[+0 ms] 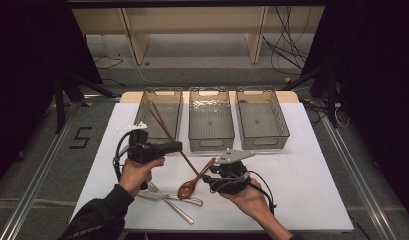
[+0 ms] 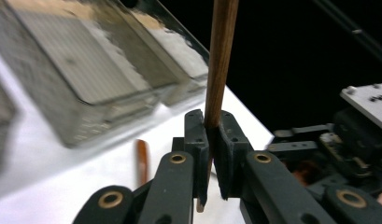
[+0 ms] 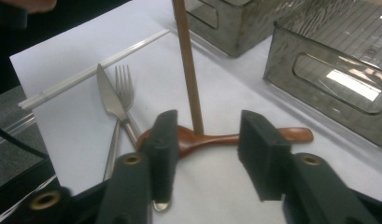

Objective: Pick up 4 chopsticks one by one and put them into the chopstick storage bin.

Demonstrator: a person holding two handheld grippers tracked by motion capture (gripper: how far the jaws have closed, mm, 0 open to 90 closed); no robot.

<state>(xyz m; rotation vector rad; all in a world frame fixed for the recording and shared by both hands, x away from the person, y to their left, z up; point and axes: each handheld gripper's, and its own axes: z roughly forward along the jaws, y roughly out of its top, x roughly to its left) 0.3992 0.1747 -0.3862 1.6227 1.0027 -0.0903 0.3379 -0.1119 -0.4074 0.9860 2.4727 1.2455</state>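
Note:
My left gripper (image 1: 180, 146) (image 2: 212, 126) is shut on a brown wooden chopstick (image 1: 164, 127) (image 2: 221, 56), held near its middle. The stick slants from above the left bin down to the table, and its lower end (image 3: 191, 79) touches the handle of a wooden spoon (image 1: 188, 188) (image 3: 216, 139). My right gripper (image 1: 208, 179) (image 3: 209, 121) hovers low over the table with its jaws open. The spoon lies just beyond them, and nothing is between the pads.
Three clear plastic bins (image 1: 162, 91) (image 1: 208, 90) (image 1: 256, 91) stand in a row at the back of the white tabletop (image 1: 302, 170). A fork (image 1: 157, 189) (image 3: 124, 84), a knife (image 3: 107, 93) and a pale chopstick (image 3: 95, 70) lie near the front edge, left of the spoon.

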